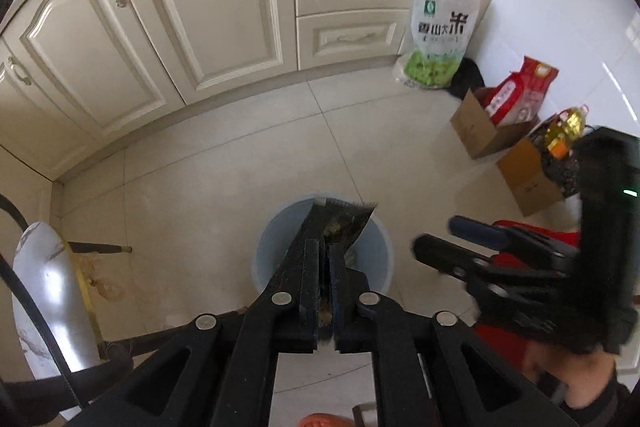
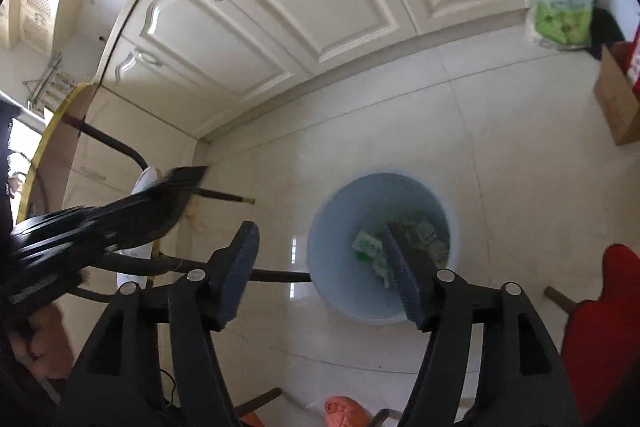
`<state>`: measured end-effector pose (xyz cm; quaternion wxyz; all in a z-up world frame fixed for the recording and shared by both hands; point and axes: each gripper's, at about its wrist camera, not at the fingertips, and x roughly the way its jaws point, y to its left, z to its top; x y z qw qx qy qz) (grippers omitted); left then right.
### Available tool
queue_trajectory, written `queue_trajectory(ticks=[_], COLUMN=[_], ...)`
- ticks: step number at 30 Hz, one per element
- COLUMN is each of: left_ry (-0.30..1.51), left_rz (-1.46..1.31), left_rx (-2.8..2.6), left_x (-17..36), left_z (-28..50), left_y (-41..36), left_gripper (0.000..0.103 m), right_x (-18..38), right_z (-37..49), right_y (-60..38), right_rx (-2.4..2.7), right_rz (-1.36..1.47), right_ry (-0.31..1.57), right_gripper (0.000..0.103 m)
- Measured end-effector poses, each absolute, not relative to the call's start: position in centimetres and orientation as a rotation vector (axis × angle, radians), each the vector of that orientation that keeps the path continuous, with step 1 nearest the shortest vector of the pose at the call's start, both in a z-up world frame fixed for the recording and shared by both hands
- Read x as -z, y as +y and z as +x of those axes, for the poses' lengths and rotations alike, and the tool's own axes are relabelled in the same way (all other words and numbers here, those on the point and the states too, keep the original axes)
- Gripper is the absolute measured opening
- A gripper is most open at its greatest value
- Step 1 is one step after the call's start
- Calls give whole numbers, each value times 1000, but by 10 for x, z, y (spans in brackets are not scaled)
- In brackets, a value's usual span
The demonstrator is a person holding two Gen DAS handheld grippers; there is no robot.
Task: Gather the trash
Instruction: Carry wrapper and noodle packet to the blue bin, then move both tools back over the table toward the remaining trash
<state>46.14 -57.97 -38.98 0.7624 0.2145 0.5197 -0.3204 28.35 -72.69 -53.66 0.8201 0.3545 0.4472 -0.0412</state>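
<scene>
Left gripper [image 1: 325, 259] fingers pinching a dark wrapper [image 1: 344, 217]; right gripper [image 2: 320, 275] fingers wide, empty; bin [image 2: 340, 307] litter only right view.

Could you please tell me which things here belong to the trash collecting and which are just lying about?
Job:
- blue bin
- dark wrapper in the left gripper
- wrappers in the bin

Lying about:
- rice bag
- cardboard boxes
- oil bottle

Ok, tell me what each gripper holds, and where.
The left gripper pinches a dark wrapper by its lower end, over the bin. The right gripper holds nothing; its jaws are open.
</scene>
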Motion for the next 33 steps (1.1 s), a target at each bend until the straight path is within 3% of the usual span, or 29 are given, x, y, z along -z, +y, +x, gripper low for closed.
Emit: queue_trajectory(ticks=[1, 3, 5, 13, 17, 23, 26, 28, 33], left_ry=[1133, 1102, 1055, 923, 854, 707, 650, 612, 546], left_rz=[478, 489, 487, 467, 362, 261, 226, 207, 148], left_rx=[680, 631, 618, 617, 637, 584, 529, 489, 383], left_x=[395, 395, 388, 334, 285, 218, 196, 182, 160], left_z=[466, 463, 459, 412, 378, 343, 328, 317, 288], left_y=[-591, -594, -595, -559, -498, -387, -336, -296, -210], left_gripper=[14, 42, 55, 56, 56, 75, 77, 81, 91], right_x=[532, 522, 512, 439, 375, 283, 244, 224, 192], right_z=[280, 276, 272, 273, 271, 275, 281, 287, 312], right_y=[-730, -731, -731, -699, -664, -588, -541, -511, -439], right_rx=[100, 123, 133, 106, 48, -36, -82, -111, -183], right_rz=[745, 720, 701, 658, 584, 445, 372, 334, 247], right_ry=[948, 938, 928, 824, 735, 629, 593, 582, 575], right_gripper=[65, 72, 74, 84, 90, 96, 97, 103, 103])
